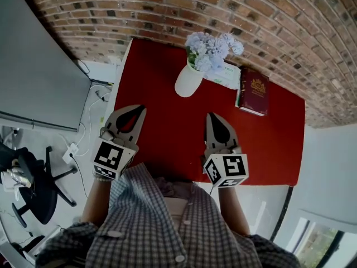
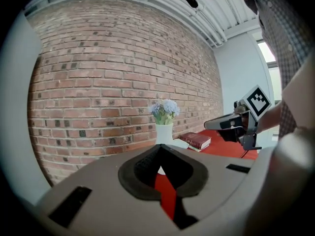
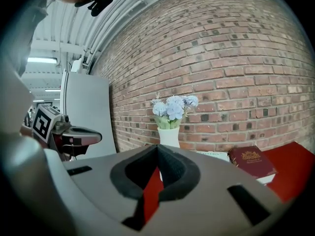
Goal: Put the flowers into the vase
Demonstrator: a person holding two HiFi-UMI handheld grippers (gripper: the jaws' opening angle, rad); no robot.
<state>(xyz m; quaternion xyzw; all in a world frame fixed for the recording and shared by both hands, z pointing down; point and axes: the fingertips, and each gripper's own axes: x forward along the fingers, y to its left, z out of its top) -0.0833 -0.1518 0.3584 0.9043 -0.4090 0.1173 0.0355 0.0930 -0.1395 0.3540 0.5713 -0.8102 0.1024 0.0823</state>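
Both grippers clenched on nothing; flowers already standing in the vase

The left gripper (image 1: 139, 109) and the right gripper (image 1: 212, 116) are held side by side over the near part of the red table top (image 1: 150, 82). The jaws of each are pressed together at the tips, with only the red surface seen through the gap behind them, and nothing is touched by either. The pale blue flowers (image 1: 213, 50) are seen upright in the white vase (image 1: 188, 81), which is set near the far edge of the table by the brick wall (image 1: 167, 10), well apart from both grippers. Only bare red table top lies between the grippers and the vase. Just right of the vase a white booklet (image 1: 227, 76) is laid flat, with a dark red book (image 1: 254, 91) beside it. Off the table to the left, a grey panel (image 1: 33, 77) and a black office chair (image 1: 39, 191) are visible.
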